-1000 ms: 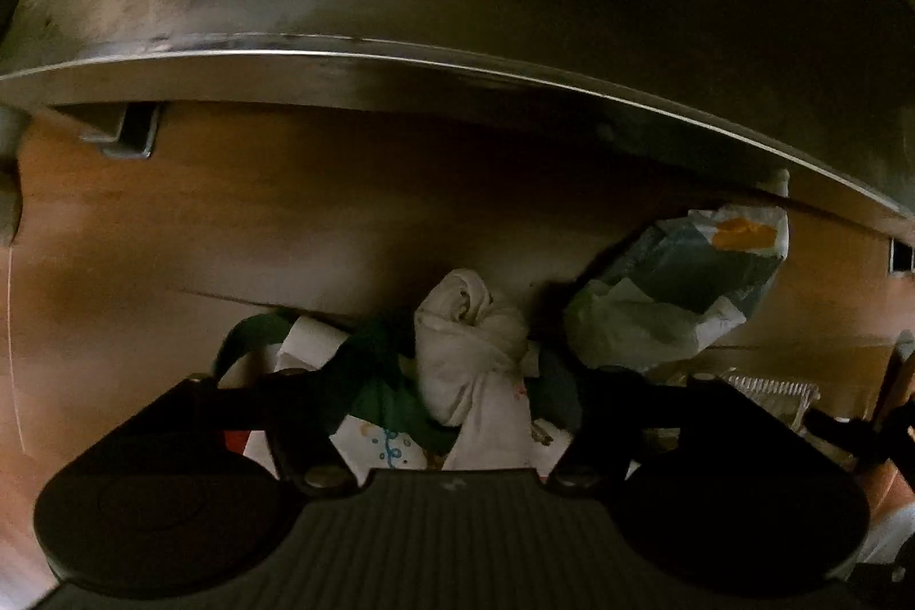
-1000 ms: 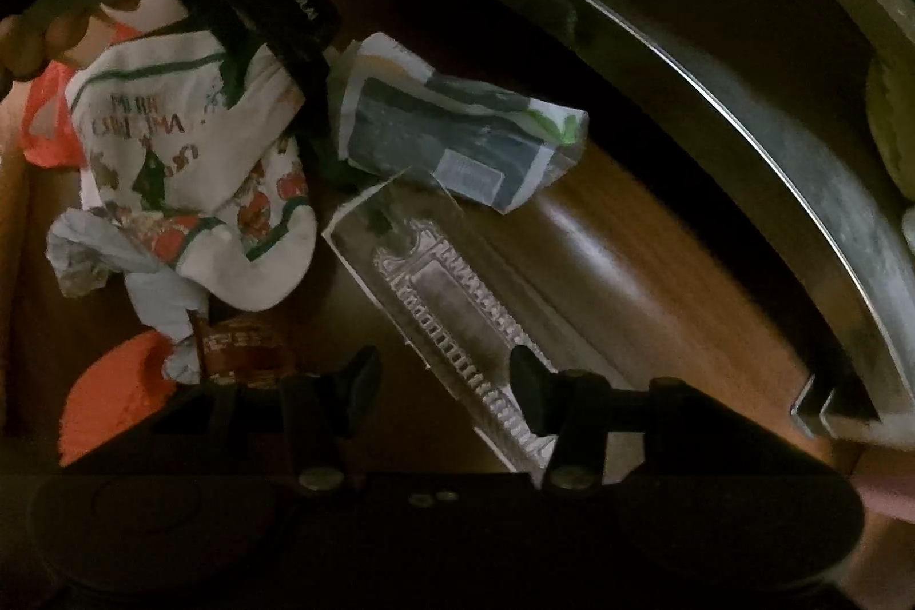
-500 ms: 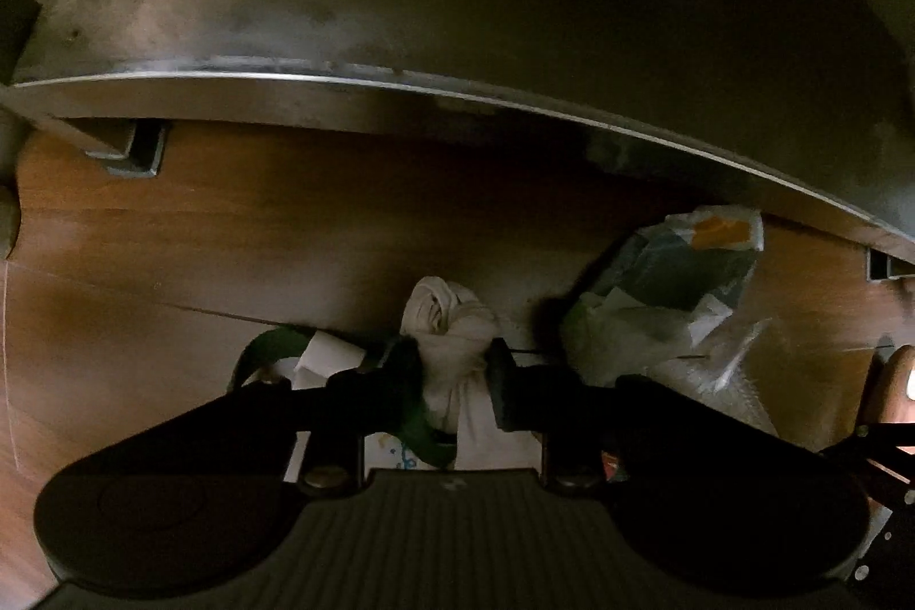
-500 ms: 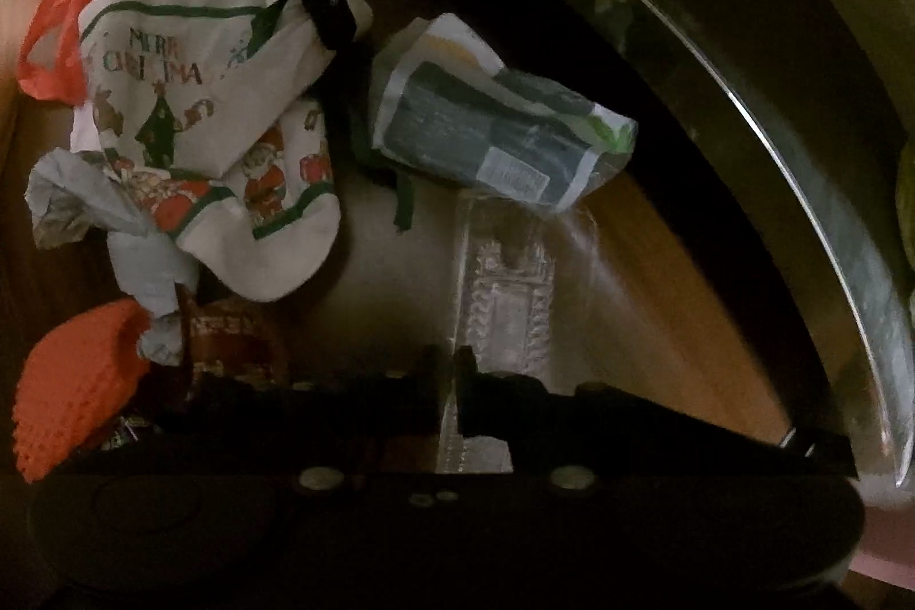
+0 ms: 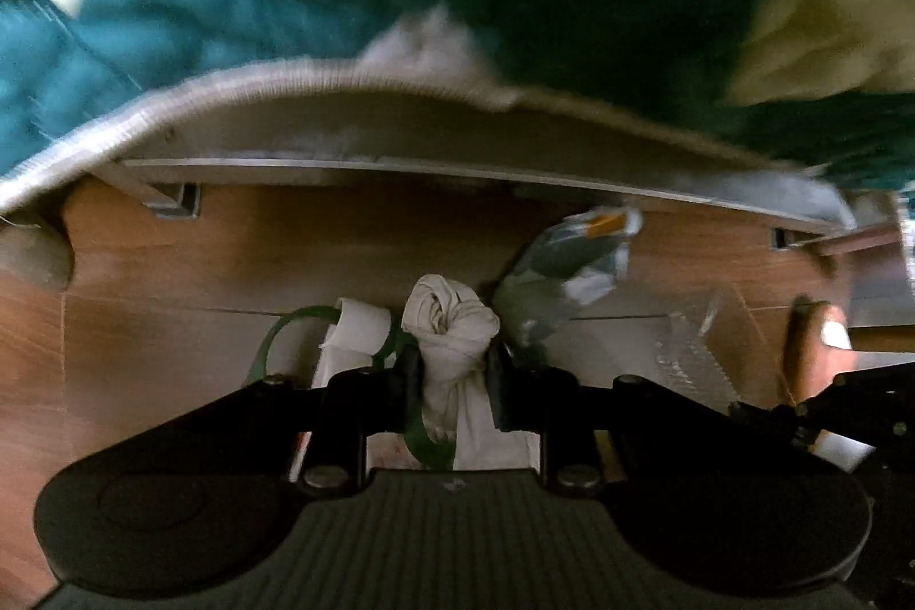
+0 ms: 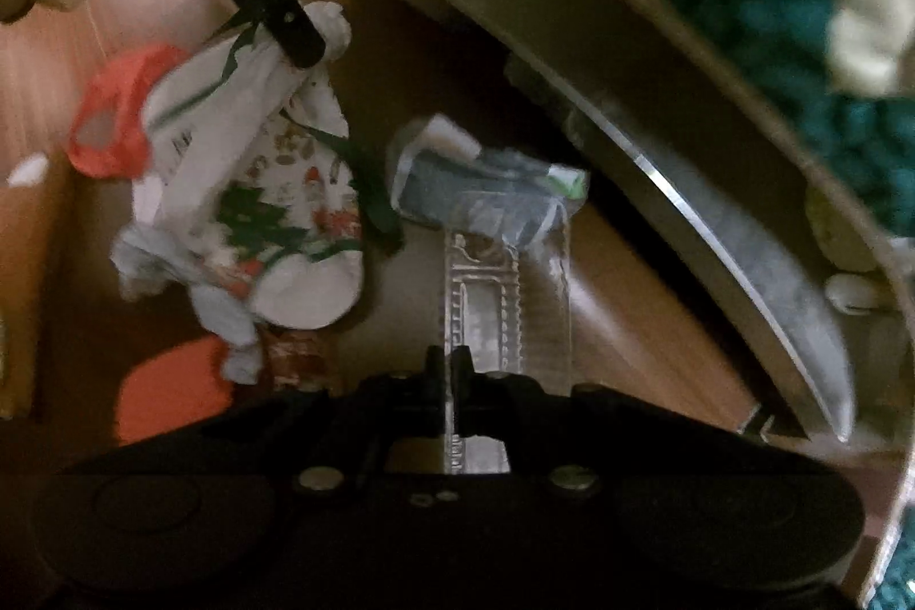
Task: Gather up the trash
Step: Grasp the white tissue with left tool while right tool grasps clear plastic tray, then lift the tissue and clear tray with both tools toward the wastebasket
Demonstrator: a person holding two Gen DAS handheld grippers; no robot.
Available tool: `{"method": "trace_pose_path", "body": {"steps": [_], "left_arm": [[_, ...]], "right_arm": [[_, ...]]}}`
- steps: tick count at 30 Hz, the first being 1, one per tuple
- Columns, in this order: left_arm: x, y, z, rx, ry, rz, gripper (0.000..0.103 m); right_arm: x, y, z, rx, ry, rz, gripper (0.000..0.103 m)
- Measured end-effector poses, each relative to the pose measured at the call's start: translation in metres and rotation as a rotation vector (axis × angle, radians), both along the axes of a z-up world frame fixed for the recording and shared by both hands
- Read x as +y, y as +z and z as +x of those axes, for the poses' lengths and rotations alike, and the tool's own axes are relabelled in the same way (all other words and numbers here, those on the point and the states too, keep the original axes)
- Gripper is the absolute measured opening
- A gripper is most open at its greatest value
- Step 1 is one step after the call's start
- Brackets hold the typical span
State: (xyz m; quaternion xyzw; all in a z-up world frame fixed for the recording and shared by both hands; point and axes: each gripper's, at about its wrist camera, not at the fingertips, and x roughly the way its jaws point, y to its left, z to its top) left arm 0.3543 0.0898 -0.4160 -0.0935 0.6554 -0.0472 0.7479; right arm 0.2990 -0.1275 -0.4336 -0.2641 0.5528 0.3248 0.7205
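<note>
The left gripper (image 5: pixel 452 370) has just closed and now squeezes the knotted top of a white bag (image 5: pixel 449 318) with a Christmas print and green ribbon; the bag hangs from it above the wooden floor (image 5: pixel 171 267). The right gripper (image 6: pixel 452 375) has also closed, nearly fully, and pinches the near end of a clear plastic tray (image 6: pixel 503 301), which tilts away from it towards a grey-green wrapper (image 6: pixel 486 187). The wrapper lies on the floor near the metal edge (image 6: pixel 715 232) of some furniture. Left of the bag, in the right wrist view, an orange bag (image 6: pixel 108 118) and more orange trash (image 6: pixel 171 387) are on the floor.
</note>
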Motion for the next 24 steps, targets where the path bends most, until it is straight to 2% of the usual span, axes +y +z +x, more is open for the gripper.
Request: {"method": "trace_pose_path", "body": {"steps": [7,11,14,16,20,22,24], "left_arm": [[0.003,0.076,-0.021,-0.05,-0.052,-0.036,0.023],[0.007,0.095,-0.038,-0.041,-0.063,-0.053,0.023],[0.003,0.087,-0.051,0.001,-0.083,-0.037,0.023],[-0.002,0.078,-0.052,0.031,-0.092,-0.012,0.023],[-0.015,0.06,-0.048,0.046,-0.143,-0.02,0.023],[-0.023,0.045,-0.047,0.065,-0.167,-0.004,0.023],[-0.029,0.025,-0.044,0.102,-0.149,-0.004,0.023]], "right_arm": [[-0.007,0.069,-0.01,-0.003,-0.121,0.096,0.002],[-0.014,0.107,-0.02,0.018,-0.242,0.182,0.002],[-0.023,0.132,-0.028,0.038,-0.357,0.295,0.002],[-0.025,0.138,-0.032,0.043,-0.397,0.331,0.002],[-0.021,0.13,-0.03,0.021,-0.355,0.297,0.002],[-0.024,0.117,-0.024,0.052,-0.388,0.296,0.002],[-0.024,0.111,-0.018,0.07,-0.416,0.301,0.002]]}}
